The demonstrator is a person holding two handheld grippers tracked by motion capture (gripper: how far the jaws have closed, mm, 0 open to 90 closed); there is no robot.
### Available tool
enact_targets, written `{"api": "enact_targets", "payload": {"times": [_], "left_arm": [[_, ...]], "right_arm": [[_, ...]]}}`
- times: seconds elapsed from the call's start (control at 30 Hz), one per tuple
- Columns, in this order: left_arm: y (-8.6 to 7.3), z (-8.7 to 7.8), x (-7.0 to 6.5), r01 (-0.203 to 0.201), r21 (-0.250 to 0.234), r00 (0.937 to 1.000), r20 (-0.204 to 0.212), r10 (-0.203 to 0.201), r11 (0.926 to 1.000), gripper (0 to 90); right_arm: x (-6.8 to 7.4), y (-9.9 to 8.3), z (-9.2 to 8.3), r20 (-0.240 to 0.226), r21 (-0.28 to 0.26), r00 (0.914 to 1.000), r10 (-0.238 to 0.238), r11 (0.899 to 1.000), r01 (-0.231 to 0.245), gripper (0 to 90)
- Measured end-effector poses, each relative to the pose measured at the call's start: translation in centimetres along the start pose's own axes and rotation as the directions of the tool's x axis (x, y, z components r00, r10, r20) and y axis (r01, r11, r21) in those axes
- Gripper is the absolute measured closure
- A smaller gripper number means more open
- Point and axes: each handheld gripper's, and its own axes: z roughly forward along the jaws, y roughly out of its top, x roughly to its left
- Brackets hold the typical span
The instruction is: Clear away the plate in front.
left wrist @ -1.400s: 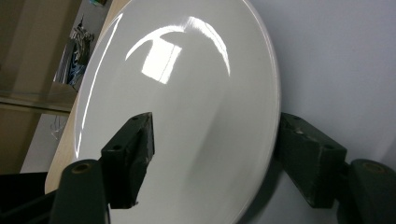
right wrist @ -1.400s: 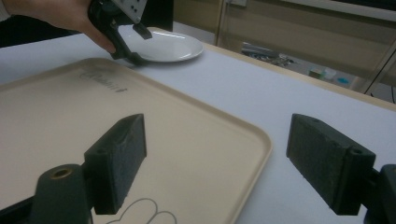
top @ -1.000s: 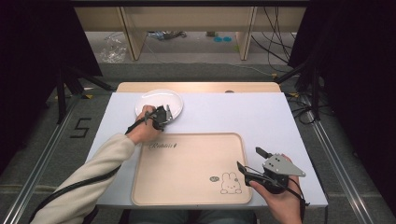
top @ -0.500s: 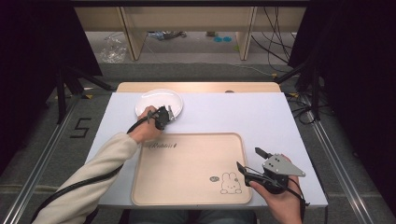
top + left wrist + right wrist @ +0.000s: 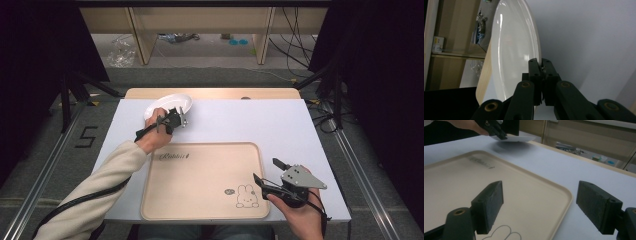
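A white plate (image 5: 170, 104) is held lifted over the far left of the table, its rim pinched by my left gripper (image 5: 181, 119), which is shut on it. In the left gripper view the plate (image 5: 511, 50) stands on edge with the jaws closed on its rim at the gripper (image 5: 541, 65). A beige tray (image 5: 200, 180) with a rabbit drawing lies at the front middle. My right gripper (image 5: 269, 172) rests open at the tray's right front corner; in the right gripper view it (image 5: 540, 205) spans the tray's edge (image 5: 564, 195) with nothing between its fingers. The lifted plate (image 5: 514, 138) shows far off.
A white mat (image 5: 250, 125) covers the table, with a wooden strip (image 5: 215, 93) along the far edge. Beyond lie floor, cables and wooden furniture legs. Metal rails run along both sides of the table.
The left gripper has lifted the plate by its rim and carried it slightly right; the plate now tilts off the table. The right gripper has stayed in place.
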Motion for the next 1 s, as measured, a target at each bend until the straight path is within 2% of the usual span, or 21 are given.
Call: {"api": "enact_targets", "payload": {"times": [0.03,0.1,0.13,0.17,0.2,0.27,0.37,0.4,0.47,0.5,0.67,0.73,0.77,1.0], "left_arm": [[-0.1,-0.1,0.2,-0.019,0.001,0.9998,0.009,0.019,0.9998,88.1],[-0.1,-0.1,0.2,-0.03,0.004,0.9995,0.007,0.03,0.9995,88.2],[-0.2,-0.1,0.1,-0.032,0.003,0.9995,0.0,0.032,0.9995,88.2],[-0.2,-0.1,0.1,-0.048,0.001,0.9989,0.0,0.048,0.9989,88.2],[-0.2,-0.2,0.0,-0.035,-0.004,0.9992,-0.018,0.035,0.9994,88.2],[-0.3,-0.2,-0.1,-0.063,-0.007,0.9978,-0.021,0.063,0.998,88.2],[-0.4,-0.2,-0.1,-0.084,-0.002,0.9962,-0.022,0.084,0.9964,88.2],[-0.5,-0.3,-0.2,-0.095,0.0,0.9952,-0.026,0.095,0.9955,88.2],[-0.6,-0.3,-0.3,-0.088,-0.005,0.9958,-0.027,0.088,0.9961,88.1],[-0.6,-0.4,-0.3,-0.101,-0.004,0.9944,-0.03,0.101,0.9948,88.1],[-0.7,-0.6,-0.5,-0.107,-0.013,0.9938,-0.033,0.106,0.9942,88.0],[-0.8,-0.6,-0.6,-0.112,-0.022,0.9929,-0.043,0.111,0.9934,87.9],[-0.8,-0.7,-0.7,-0.128,-0.019,0.9908,-0.048,0.127,0.9916,87.9],[-0.9,-1.1,-0.9,-0.144,-0.022,0.9878,-0.063,0.142,0.9893,87.9]], "right_arm": [[-0.1,0.0,0.2,0.001,-0.02,0.9999,-0.011,1.0,0.011,22.9],[-0.1,-0.1,0.2,0.001,-0.02,0.9999,-0.011,1.0,0.011,23.0],[-0.1,0.0,0.0,0.003,0.006,0.9999,-0.013,1.0,0.013,23.0],[-0.1,-0.1,0.2,0.001,-0.02,0.9999,-0.011,1.0,0.011,23.1],[-0.1,-0.1,0.2,0.0,-0.02,1.0,-0.009,1.0,0.009,23.2],[-0.1,0.0,0.1,-0.003,-0.009,1.0,-0.009,1.0,0.009,23.4],[-0.1,0.0,0.1,0.0,-0.003,1.0,-0.01,1.0,0.01,23.5],[-0.1,-0.1,0.2,-0.003,-0.016,1.0,-0.009,1.0,0.009,23.5],[-0.1,-0.1,0.2,-0.002,-0.017,1.0,-0.007,1.0,0.007,23.5],[-0.1,0.0,0.1,0.0,-0.002,1.0,-0.009,1.0,0.009,23.5],[-0.1,0.0,0.1,0.003,-0.007,1.0,-0.007,1.0,0.007,23.6],[-0.1,0.0,0.1,0.001,-0.002,1.0,-0.008,1.0,0.008,23.6],[-0.1,0.0,0.1,-0.002,-0.002,1.0,-0.008,1.0,0.008,23.6],[-0.1,0.0,0.1,0.001,-0.003,1.0,-0.008,1.0,0.008,23.6]]}}
